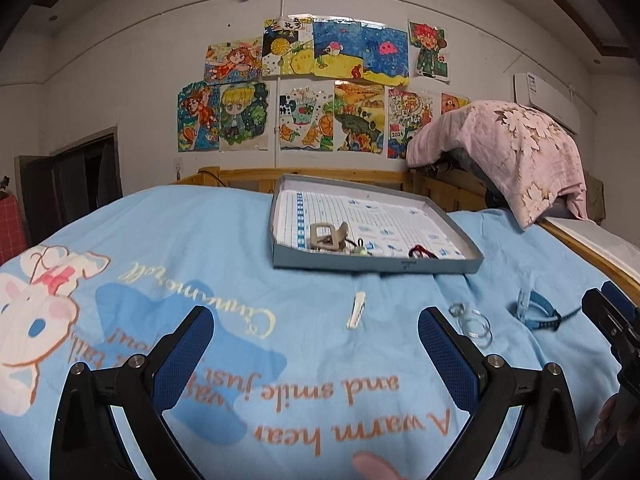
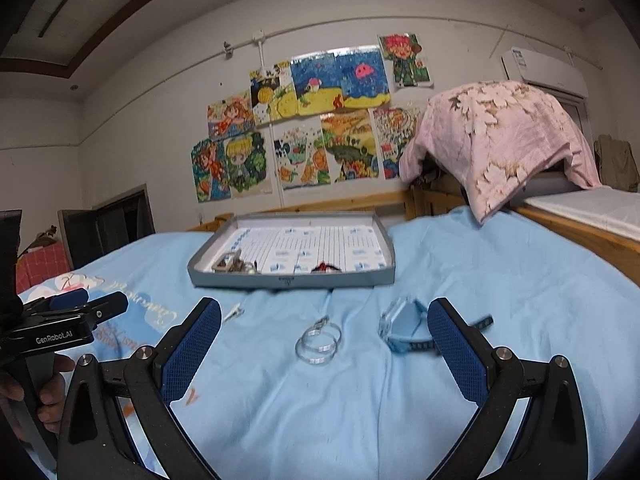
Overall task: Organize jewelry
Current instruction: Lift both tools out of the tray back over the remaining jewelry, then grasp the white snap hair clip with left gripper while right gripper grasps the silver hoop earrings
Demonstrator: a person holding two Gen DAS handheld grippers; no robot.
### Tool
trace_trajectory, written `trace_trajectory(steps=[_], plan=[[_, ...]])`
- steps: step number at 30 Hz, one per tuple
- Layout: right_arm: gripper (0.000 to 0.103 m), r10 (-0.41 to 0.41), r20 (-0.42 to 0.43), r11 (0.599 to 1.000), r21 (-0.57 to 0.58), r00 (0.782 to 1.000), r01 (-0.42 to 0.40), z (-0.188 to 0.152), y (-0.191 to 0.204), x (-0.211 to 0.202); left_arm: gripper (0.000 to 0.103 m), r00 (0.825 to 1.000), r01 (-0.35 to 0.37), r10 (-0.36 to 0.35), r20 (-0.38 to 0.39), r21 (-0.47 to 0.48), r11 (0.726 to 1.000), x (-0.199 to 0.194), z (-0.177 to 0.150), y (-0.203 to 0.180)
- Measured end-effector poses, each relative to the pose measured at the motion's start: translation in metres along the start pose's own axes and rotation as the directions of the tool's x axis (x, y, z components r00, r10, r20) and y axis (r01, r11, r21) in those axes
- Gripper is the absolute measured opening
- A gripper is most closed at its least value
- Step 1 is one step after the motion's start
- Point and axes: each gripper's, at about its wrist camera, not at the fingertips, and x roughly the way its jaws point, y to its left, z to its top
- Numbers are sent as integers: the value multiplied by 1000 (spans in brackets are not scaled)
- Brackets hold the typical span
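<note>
- Left gripper (image 1: 316, 344) wide apart, nothing in it, low over the blue sheet (image 1: 280, 240).
- Right gripper (image 2: 324, 340) also spread and empty.
- Rings (image 2: 319, 344), watch (image 2: 404, 330) and clip (image 1: 355, 311) lie loose on the sheet, near the tray (image 1: 376, 266).
- Tray already has a claw clip (image 1: 326, 236) and a red bit (image 1: 420, 252).

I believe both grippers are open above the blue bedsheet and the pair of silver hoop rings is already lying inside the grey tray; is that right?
Not quite: the silver hoop rings lie on the blue bedsheet, in front of the grey tray, as the right wrist view shows. Both grippers, left and right, are open.
</note>
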Motion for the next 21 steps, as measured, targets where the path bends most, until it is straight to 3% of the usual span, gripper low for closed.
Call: trace_trajectory(steps=[4,7,15,17,19,21], plan=[[102,-10,36,999,-48,999,11,10,-1,16,103,1000,-13,13,-6,15,1000,22,10,-4],[102,6,25,1000,-14,1000,-6,21,-8,35,103,1000,-16,17,-25,35,999,42,15,-8],[100,114,-131,992,73,985,-105,9,-22,85,103,992,20,-16,-127,37,999,99,15,-13],[93,134,-154,990,63,979,-126,4,-19,91,103,989,35,-29,-146,41,999,110,14,-15],[76,152,-181,988,41,972,-147,0,-13,98,103,986,60,-49,-159,61,996,118,12,-20],[71,171,-214,985,32,962,-168,-5,-7,103,101,983,76,-60,-171,83,994,123,9,-26]])
